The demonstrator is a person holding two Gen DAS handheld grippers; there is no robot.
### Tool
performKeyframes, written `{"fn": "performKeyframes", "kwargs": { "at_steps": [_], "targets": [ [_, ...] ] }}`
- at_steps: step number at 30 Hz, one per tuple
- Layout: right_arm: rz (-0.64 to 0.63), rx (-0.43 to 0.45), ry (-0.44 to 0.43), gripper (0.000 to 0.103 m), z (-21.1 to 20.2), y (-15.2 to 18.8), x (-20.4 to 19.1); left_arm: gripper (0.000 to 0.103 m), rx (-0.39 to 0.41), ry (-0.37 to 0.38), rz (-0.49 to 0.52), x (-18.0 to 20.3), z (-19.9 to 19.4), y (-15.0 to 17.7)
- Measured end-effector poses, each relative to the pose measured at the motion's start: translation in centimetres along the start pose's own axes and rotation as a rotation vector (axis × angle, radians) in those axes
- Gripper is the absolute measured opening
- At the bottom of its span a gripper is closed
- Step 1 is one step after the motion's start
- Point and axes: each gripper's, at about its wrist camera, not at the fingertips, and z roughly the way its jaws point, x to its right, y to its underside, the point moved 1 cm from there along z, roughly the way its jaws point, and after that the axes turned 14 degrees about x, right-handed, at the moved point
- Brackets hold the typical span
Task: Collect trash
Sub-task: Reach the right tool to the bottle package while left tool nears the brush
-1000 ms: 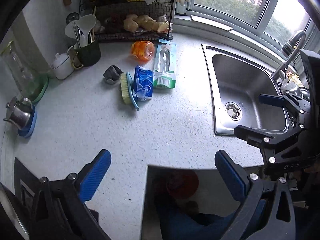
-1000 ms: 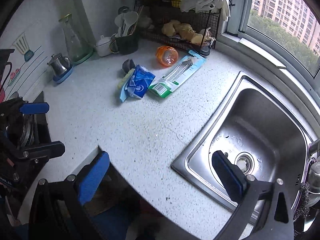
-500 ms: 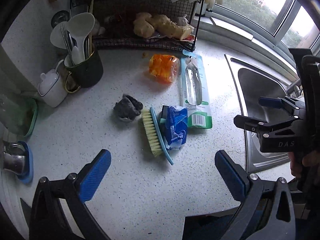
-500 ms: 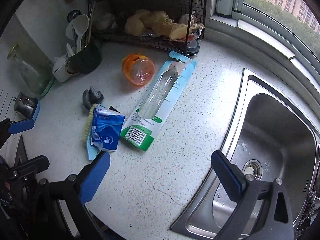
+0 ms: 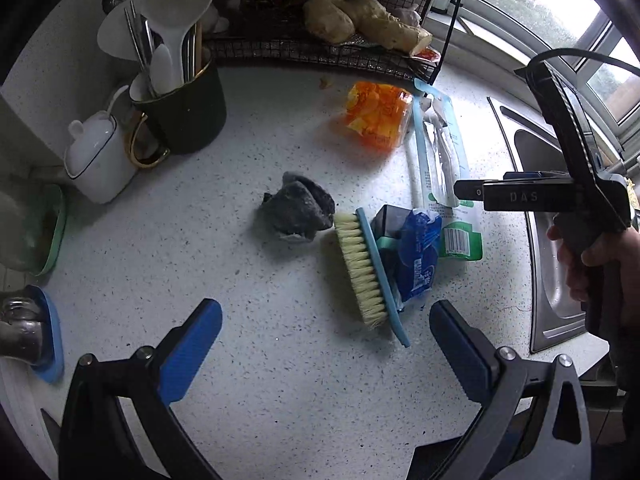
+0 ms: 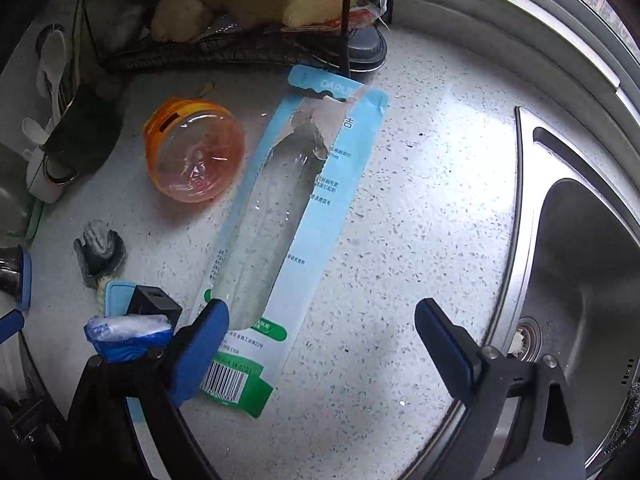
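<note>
**Operator:** Hovering both tools above the speckled counter (image 5: 168, 264) with nothing held. My right gripper (image 6: 320, 332) has its jaws spread wide, the left blue pad overlapping the near end of the torn toothbrush package (image 6: 288, 216). My left gripper (image 5: 324, 336) is spread wide too, just near of the scrub brush (image 5: 366, 268).

**Spotter:** Where's the trash, then?

**Operator:** Clustered in the middle of the counter, left of the sink (image 6: 580, 264). The long package runs from the wire rack (image 6: 240, 44) at the far side toward me. The orange plastic cup (image 6: 196, 156) lies on its side just left of it. The blue crumpled wrapper (image 5: 418, 252) sits against the brush and overlaps the package's barcode end.

**Spotter:** How will the package handle?

**Operator:** I'd judge it very light and floppy: thin card with a clear blister, already ripped at the far end. It lies flat, so a straight pinch from above may only skate over it. I'd take the near edge by the barcode, or the raised blister, where a pad can get under.

**Spotter:** And the rest?

**Operator:** The cup looks thin, springy and likely to roll; I'd pinch its rim. The wrapper is soft and bunched, so it should be easy to grab anywhere. The grey wad (image 5: 300, 210) I can't identify.
</note>
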Motion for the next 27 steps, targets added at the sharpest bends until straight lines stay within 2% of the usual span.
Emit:
{"fn": "performKeyframes", "kwargs": {
  "at_steps": [5,7,9,11,17,18,20,21,22,27],
  "targets": [
    [-0.003,-0.008,0.008,0.091,1.0,-0.7,0.3,0.103,-0.016,-0.005,-0.029,-1.0,0.4,0.6],
    [0.017,-0.024,-0.001,0.080,1.4,-0.8,0.5,0.103,-0.019,-0.008,-0.033,-1.3,0.4,0.7],
    [0.029,-0.020,-0.013,0.078,1.4,-0.7,0.7,0.103,-0.019,-0.010,-0.038,-1.5,0.4,0.7],
    [0.025,-0.014,-0.020,0.071,1.1,-0.8,0.6,0.103,-0.018,-0.007,-0.044,-1.8,0.2,0.8],
    [0.044,-0.022,-0.085,0.045,0.4,-0.6,-0.3,0.103,-0.028,0.002,-0.070,-2.4,0.7,0.8],
    [0.051,-0.024,-0.108,0.036,0.3,-0.6,-0.5,0.103,-0.029,0.006,-0.072,-2.4,0.8,0.8],
    [0.057,-0.029,-0.126,0.035,0.1,-0.5,-0.7,0.103,-0.035,0.006,-0.071,-2.5,1.0,0.7],
    [0.051,-0.028,-0.128,0.027,-0.1,-0.3,-0.7,0.103,-0.037,0.003,-0.068,-2.5,1.2,0.6],
    [0.046,-0.035,-0.123,0.023,-0.2,-0.2,-0.8,0.103,-0.041,0.002,-0.064,-2.5,1.4,0.5],
    [0.051,-0.036,-0.122,0.022,-1.3,1.5,-0.6,0.103,-0.051,0.006,-0.036,-2.6,1.9,-0.3]
  ]
}}
